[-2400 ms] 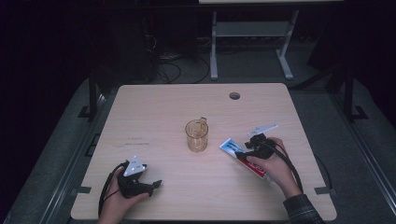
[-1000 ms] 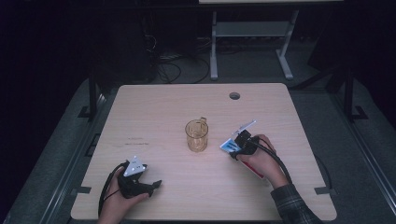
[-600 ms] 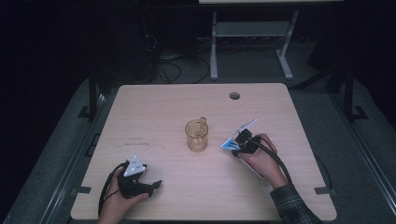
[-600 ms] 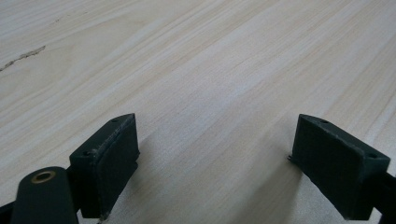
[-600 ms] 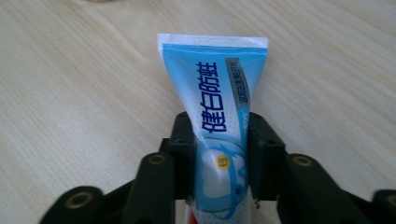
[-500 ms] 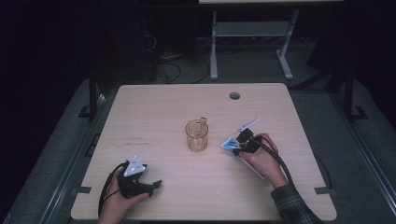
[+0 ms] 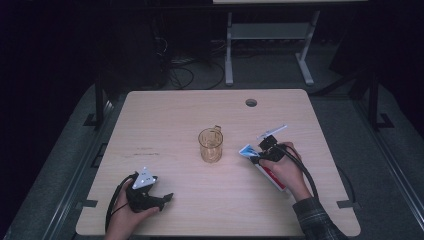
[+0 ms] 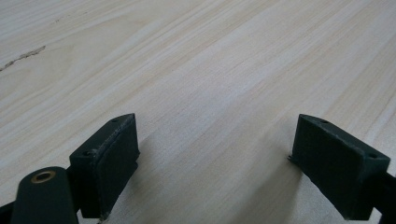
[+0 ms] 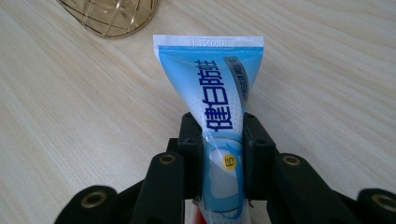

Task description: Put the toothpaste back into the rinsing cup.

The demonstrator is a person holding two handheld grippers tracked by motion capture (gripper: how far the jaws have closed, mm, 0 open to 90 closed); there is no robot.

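A blue, white and red toothpaste tube (image 9: 219,107) (image 7: 247,151) lies on the table right of a clear amber cup (image 7: 210,145) (image 9: 112,14). My right gripper (image 9: 219,140) (image 7: 256,157) is shut on the tube's middle, its jaws having just closed in on it, and the flat crimped end points toward the cup. At the table's front left my left gripper (image 7: 169,197) (image 8: 212,163) rests on the wood, open, with bare tabletop between its jaws.
The pale wooden table (image 7: 175,120) has a round cable hole (image 7: 251,102) at the back right. Dark floor, cables and a white stand (image 7: 270,35) lie beyond the far edge.
The right gripper slid left along the tube and closed on it. The left gripper has not moved.
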